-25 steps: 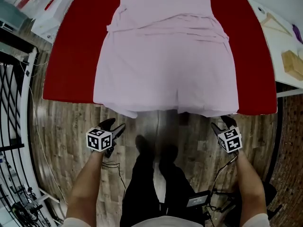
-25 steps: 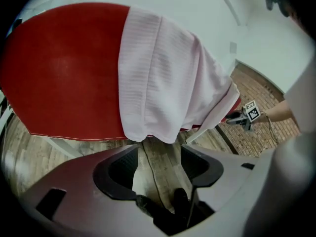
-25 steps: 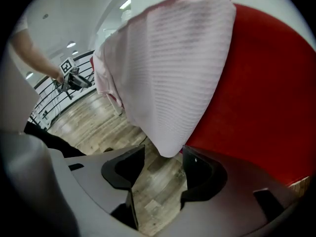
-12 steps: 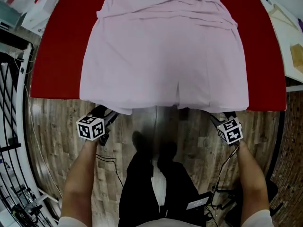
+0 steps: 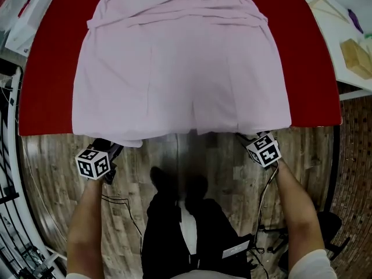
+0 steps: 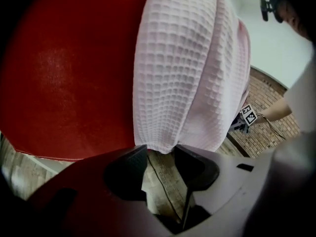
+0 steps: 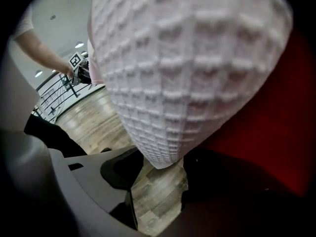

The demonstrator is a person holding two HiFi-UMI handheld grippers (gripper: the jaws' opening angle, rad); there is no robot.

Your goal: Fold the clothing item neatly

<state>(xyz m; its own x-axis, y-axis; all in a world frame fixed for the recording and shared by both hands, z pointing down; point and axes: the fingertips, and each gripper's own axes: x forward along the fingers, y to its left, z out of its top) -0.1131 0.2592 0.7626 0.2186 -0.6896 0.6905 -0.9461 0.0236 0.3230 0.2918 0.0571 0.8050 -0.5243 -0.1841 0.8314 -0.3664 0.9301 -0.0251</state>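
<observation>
**A red-covered table with one pink garment laid flat on it**

The red table (image 5: 46, 80) was seen just beyond both sets of fingers. The pink garment (image 5: 180, 68) was spread over its middle, with the hem draped over the near edge. One hem corner was hung at the fingertips of the left gripper (image 6: 160, 152), whose jaws had just been closing but were not pressed on it. The other corner was hung between the parted fingers of the right gripper (image 7: 163, 164). Bare red cloth was left outward of each pair of fingers, and wooden floor (image 5: 46, 173) was seen beneath them.
</observation>
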